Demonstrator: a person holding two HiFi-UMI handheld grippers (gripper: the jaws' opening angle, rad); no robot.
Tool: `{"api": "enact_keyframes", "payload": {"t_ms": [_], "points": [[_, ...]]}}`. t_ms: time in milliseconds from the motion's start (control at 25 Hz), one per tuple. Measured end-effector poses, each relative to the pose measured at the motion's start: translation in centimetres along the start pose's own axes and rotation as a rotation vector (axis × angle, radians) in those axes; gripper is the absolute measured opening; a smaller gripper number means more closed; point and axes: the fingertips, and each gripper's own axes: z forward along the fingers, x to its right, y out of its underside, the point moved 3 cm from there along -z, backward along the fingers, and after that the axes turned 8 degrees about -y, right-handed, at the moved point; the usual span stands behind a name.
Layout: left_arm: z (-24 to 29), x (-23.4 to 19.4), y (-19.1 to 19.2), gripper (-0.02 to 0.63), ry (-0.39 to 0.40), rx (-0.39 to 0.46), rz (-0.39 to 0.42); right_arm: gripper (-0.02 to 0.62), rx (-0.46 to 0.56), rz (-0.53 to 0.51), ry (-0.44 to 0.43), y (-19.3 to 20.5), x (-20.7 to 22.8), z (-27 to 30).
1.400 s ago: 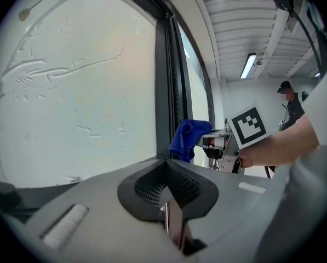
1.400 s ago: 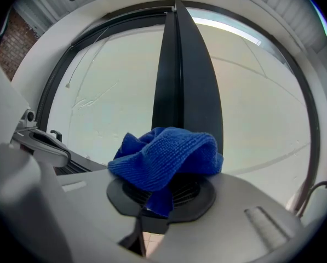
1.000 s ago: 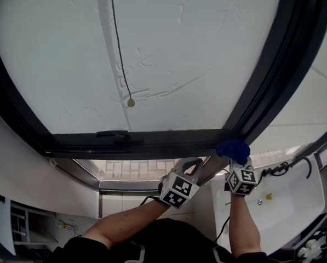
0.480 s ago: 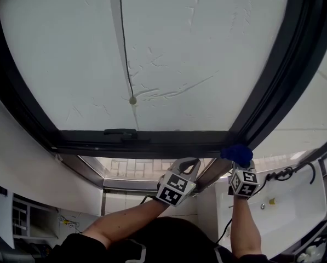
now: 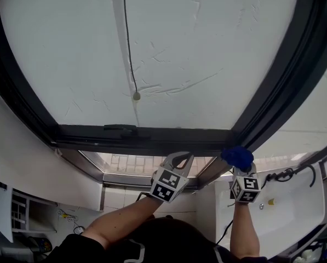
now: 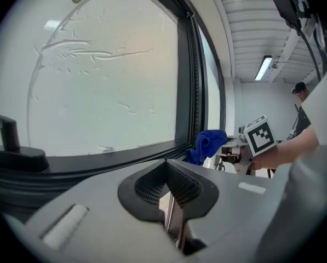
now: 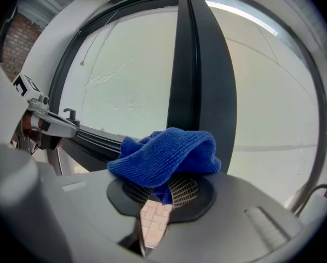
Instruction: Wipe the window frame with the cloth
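— Head view?
— The blue knitted cloth [image 5: 237,156] is at the dark window frame's [image 5: 152,141] lower right corner.
— Left gripper view?
— The left gripper [image 6: 166,188] has its jaws pressed together, empty.
— Right gripper view?
— The right gripper [image 7: 155,193] jaws pinch only the cloth's edge; hard rubbing could tug it free.

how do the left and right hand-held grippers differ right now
The right hand-held gripper is shut on the blue cloth; the left hand-held gripper is shut on nothing. The right sits at the window frame's corner; the left sits below its bottom rail. Both point up at the window.
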Motion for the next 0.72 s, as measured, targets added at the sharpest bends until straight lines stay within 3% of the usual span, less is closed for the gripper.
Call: {"api": "enact_keyframes", "payload": {"t_ms": [280, 440, 720], "points": [[-0.5, -0.6, 2.3, -0.008, -0.052, -0.051, -0.039, 0.058, -0.031, -0.002, -0.011, 0.2, -0.1, 1.4], [-1.0, -1.3, 2.4, -0.008, -0.085, -0.062, -0.048, 0.057, -0.044, -0.077, -0.006, 0.1, -0.4, 1.6], [-2.5, -3.7, 3.4, -0.008, -0.183, -0.059, -0.091, 0.057, 0.005, -0.187, -0.099, 0.1, -3.2, 2.9]]}}
